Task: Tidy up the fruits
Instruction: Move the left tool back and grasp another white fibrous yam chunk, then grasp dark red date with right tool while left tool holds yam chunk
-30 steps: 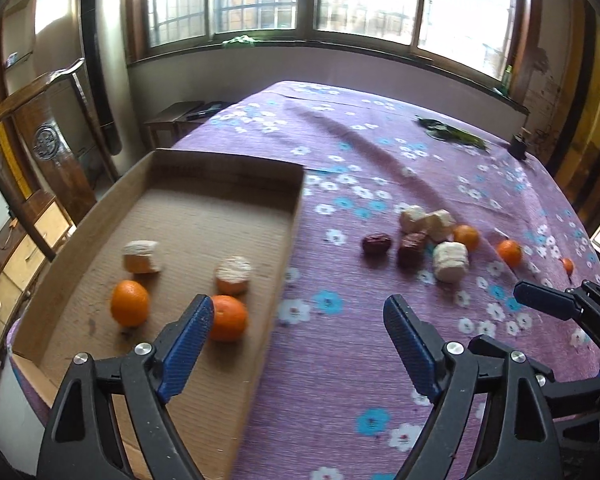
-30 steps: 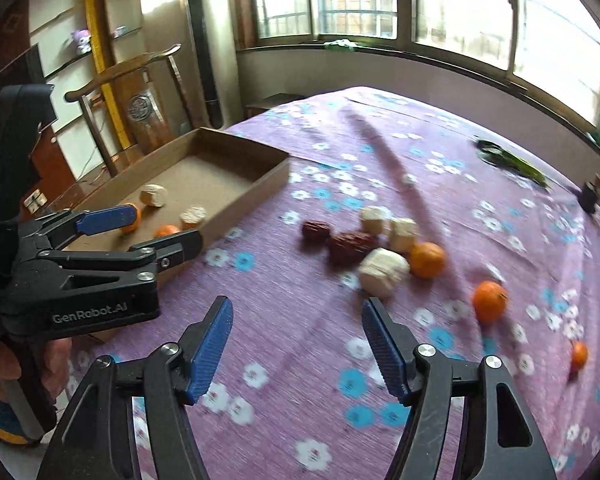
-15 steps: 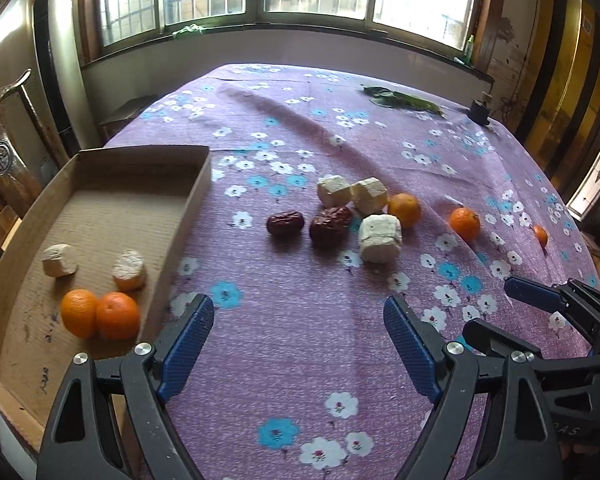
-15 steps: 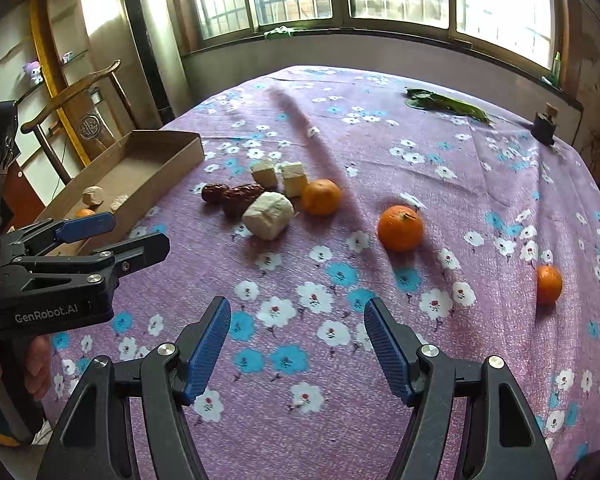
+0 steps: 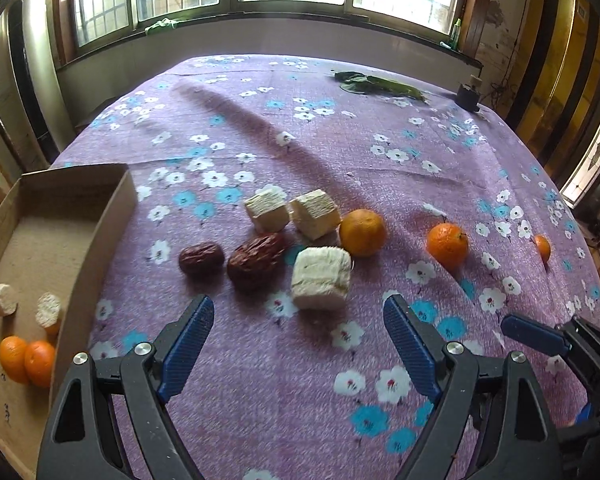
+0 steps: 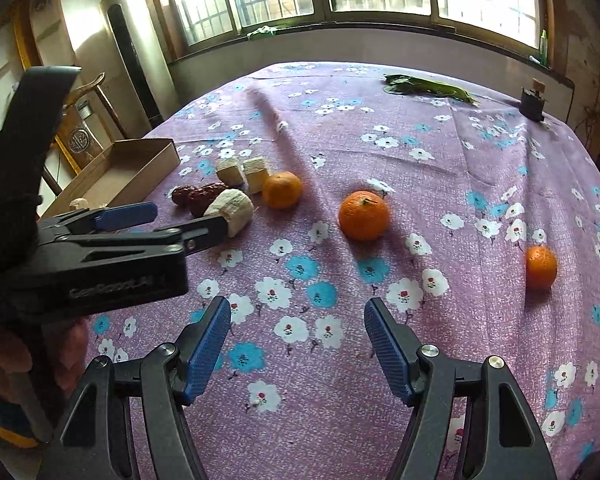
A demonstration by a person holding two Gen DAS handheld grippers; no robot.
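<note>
My left gripper (image 5: 298, 322) is open and empty, hovering just short of a white block (image 5: 321, 278) and two dark red dates (image 5: 256, 260). Two more white blocks (image 5: 290, 212) and an orange (image 5: 362, 232) lie behind them. Further right sit another orange (image 5: 447, 241) and a small one (image 5: 542, 247). The cardboard box (image 5: 96, 236) at the left holds two oranges (image 5: 26, 360) and two pale chunks (image 5: 2, 299). My right gripper (image 6: 297, 320) is open and empty, short of the middle orange (image 6: 363, 215); the small orange (image 6: 541, 266) lies to its right. The left gripper (image 6: 160, 222) shows at the left.
The table wears a purple flowered cloth (image 5: 300, 140). Green leaves (image 5: 376, 86) and a small dark object (image 5: 468, 94) lie at its far edge below the windows. A wooden chair (image 6: 96, 96) and a tall grey appliance (image 6: 134, 48) stand left of the table.
Both grippers swung right, away from the box and toward the loose fruit, and sank a little. The box slid to the left edge of each view. Both stayed open.
</note>
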